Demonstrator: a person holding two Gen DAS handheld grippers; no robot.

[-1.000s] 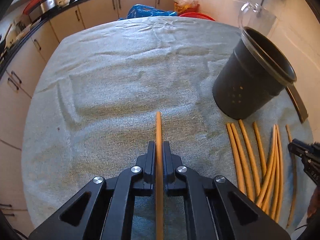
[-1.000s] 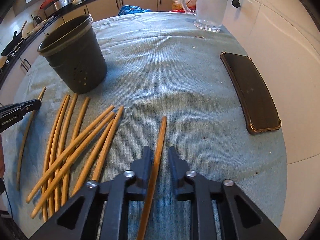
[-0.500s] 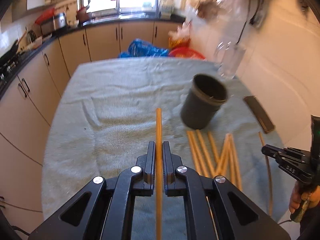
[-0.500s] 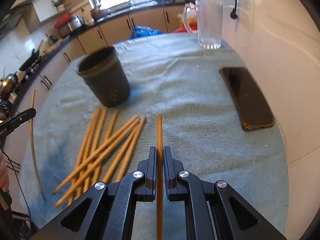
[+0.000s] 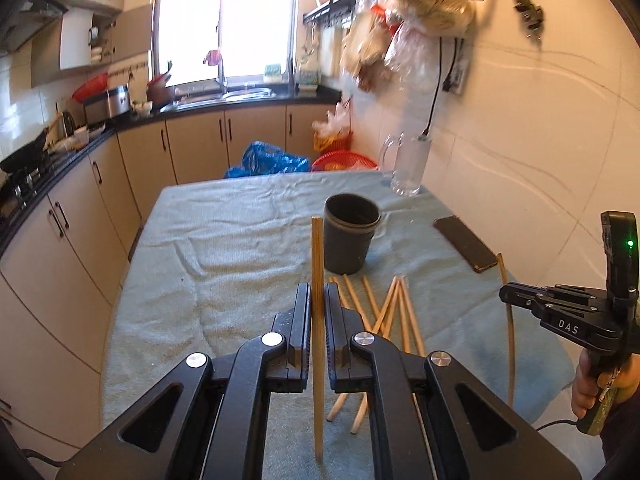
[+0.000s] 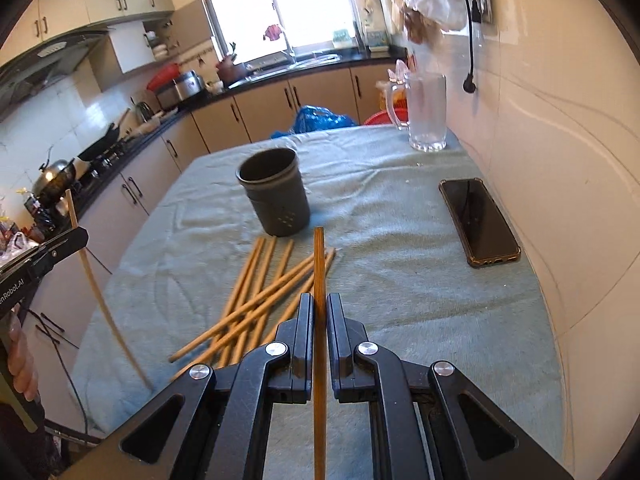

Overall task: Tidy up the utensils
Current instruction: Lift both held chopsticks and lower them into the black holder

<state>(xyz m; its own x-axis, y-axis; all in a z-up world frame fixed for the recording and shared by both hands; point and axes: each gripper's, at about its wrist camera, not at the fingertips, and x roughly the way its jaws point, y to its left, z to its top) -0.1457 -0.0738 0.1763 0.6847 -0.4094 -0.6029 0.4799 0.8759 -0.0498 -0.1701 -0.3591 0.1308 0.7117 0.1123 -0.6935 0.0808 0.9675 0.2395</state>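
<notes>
Chopsticks [image 6: 256,292] lie loose on the towel [image 6: 400,280], just near of the dark holder cup [image 6: 276,192] — left gripper [image 5: 318,304] clamps one chopstick [image 5: 317,264], right gripper [image 6: 319,312] clamps another chopstick [image 6: 319,264], both held above the table.

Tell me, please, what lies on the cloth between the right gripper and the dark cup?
In the right wrist view, loose chopsticks lie crossed on the cloth between the right gripper and the cup.
</notes>
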